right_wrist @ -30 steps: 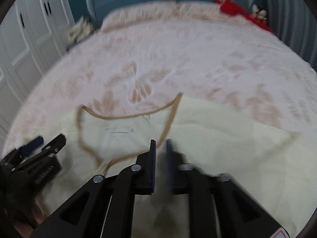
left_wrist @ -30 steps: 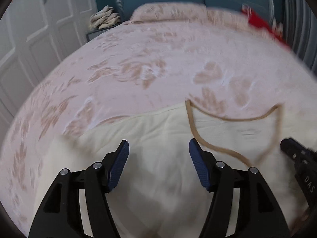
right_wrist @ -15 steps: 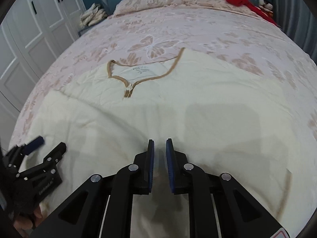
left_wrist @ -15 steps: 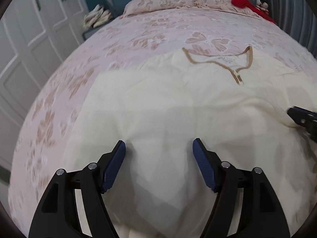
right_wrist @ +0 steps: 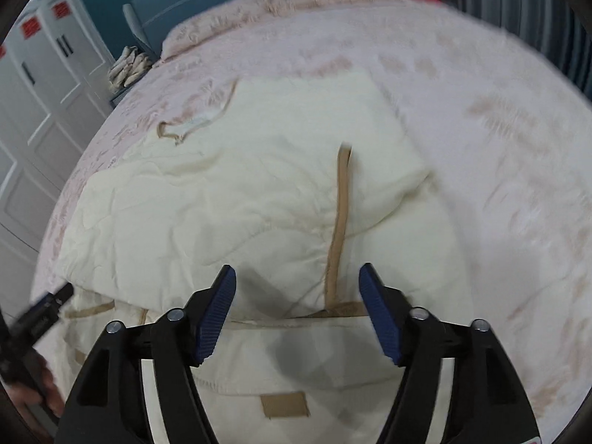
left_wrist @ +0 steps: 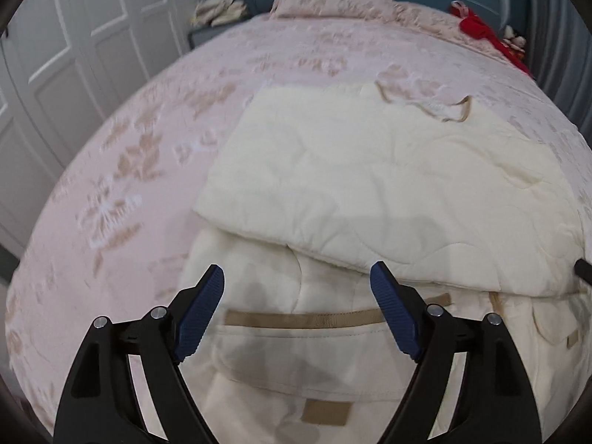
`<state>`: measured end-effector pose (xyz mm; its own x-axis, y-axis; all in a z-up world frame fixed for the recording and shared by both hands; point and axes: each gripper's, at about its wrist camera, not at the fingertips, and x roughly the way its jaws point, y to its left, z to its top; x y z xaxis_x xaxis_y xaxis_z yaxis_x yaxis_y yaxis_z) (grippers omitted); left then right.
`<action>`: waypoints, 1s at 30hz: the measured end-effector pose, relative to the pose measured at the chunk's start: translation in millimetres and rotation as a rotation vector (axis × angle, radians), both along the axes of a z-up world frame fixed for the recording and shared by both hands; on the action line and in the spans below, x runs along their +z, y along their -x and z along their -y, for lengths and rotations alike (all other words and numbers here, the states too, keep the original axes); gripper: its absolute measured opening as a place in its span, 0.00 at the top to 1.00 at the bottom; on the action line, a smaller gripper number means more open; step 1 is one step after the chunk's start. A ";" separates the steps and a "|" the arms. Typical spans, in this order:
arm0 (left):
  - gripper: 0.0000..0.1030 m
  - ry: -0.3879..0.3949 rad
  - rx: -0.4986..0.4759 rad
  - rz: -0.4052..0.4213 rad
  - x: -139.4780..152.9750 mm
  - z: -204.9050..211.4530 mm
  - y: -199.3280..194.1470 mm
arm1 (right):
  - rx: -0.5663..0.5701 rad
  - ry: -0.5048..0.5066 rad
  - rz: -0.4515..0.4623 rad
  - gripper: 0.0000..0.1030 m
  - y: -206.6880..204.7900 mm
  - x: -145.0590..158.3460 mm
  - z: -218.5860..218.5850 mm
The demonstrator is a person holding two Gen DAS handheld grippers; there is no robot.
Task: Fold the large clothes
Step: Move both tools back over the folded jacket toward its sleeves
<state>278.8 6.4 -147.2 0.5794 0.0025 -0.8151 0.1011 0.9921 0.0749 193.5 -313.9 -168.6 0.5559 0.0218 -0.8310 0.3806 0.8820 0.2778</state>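
In the left wrist view, the left gripper [left_wrist: 296, 281] hangs with jaws spread wide and empty over the cream garment [left_wrist: 370, 185], which lies folded across the pink bedspread [left_wrist: 148, 140]; only here does its tan pocket band [left_wrist: 303, 320] show full width. In the right wrist view, the right gripper [right_wrist: 298, 283], clamped 0.5 s ago, now gapes empty over a tan strip [right_wrist: 338, 222], perhaps a cuff. A white wardrobe [right_wrist: 40, 103] stands left.
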 end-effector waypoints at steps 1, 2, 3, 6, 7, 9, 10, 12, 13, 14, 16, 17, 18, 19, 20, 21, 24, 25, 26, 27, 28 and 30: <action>0.24 -0.008 0.010 -0.005 -3.2 0.5 -0.8 | -0.005 -0.002 -0.013 0.74 -3.3 -2.1 0.3; 0.24 -0.017 0.023 -0.010 -7.4 2.0 -4.6 | -0.025 0.019 -0.003 0.83 -4.8 1.5 1.1; 0.23 -0.022 0.030 -0.017 -11.2 2.5 -8.0 | -0.033 0.024 0.018 0.87 -3.0 5.5 0.2; 0.23 -0.028 0.042 -0.040 -22.2 4.9 -13.9 | -0.049 0.053 0.027 0.91 -12.0 6.6 6.2; 0.23 -0.034 0.044 -0.044 -24.7 6.6 -14.4 | -0.042 0.066 -0.002 0.91 -17.1 -0.3 7.8; 0.23 -0.058 0.044 -0.052 -28.9 9.4 -11.8 | -0.005 0.091 -0.077 0.91 -26.7 -20.1 9.4; 0.24 -0.061 0.041 -0.052 -28.3 9.8 -8.4 | 0.003 0.103 -0.078 0.92 -27.6 -20.3 7.8; 0.24 -0.044 0.025 -0.049 -20.7 5.3 3.2 | 0.006 0.120 -0.079 0.84 -21.7 -9.8 6.3; 0.24 -0.034 0.012 -0.046 -14.2 0.2 12.1 | 0.003 0.132 -0.082 0.76 -11.3 1.5 5.6; 0.23 -0.025 0.005 -0.036 -6.8 -7.5 23.0 | 0.005 0.143 -0.071 0.64 0.4 10.5 5.1; 0.20 -0.006 -0.006 -0.022 4.3 -25.1 41.1 | 0.004 0.182 -0.029 0.46 35.4 31.5 5.4; 0.17 0.007 -0.006 -0.017 10.7 -41.2 56.0 | -0.003 0.197 -0.015 0.40 57.5 39.3 7.6; 0.15 0.016 0.004 -0.017 13.7 -53.0 64.1 | -0.005 0.200 -0.011 0.39 76.1 42.7 11.1; 0.14 0.038 0.021 -0.025 15.9 -68.1 74.2 | -0.009 0.187 -0.015 0.38 102.8 45.0 17.5; 0.14 0.082 0.045 -0.045 16.4 -89.6 87.2 | -0.016 0.165 -0.026 0.38 126.8 43.7 22.5; 0.14 0.114 0.068 -0.065 15.2 -104.3 95.6 | -0.025 0.146 -0.035 0.37 143.8 41.5 26.3; 0.14 0.210 0.140 -0.114 7.2 -146.3 120.9 | -0.084 0.050 -0.061 0.35 202.8 25.9 41.3; 0.14 0.236 0.161 -0.125 3.5 -156.4 127.8 | -0.107 0.002 -0.070 0.35 217.5 18.1 47.4; 0.14 0.267 0.177 -0.141 -1.2 -164.4 133.7 | -0.135 -0.051 -0.078 0.35 229.0 9.5 52.5; 0.14 0.313 0.178 -0.164 -7.1 -169.4 138.4 | -0.154 -0.086 -0.077 0.35 235.5 3.2 55.7; 0.14 0.342 0.173 -0.184 -12.3 -169.6 141.7 | -0.180 -0.135 -0.067 0.35 242.5 -5.1 59.8; 0.19 0.388 0.150 -0.220 -20.6 -164.4 144.2 | -0.198 -0.181 -0.068 0.35 240.3 -15.5 57.4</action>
<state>134.6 170.8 -167.8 0.4093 -0.2563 -0.8757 -0.0736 0.9473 -0.3116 -46.8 -371.3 -184.0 0.5075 0.0694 -0.8589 0.5641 0.7268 0.3920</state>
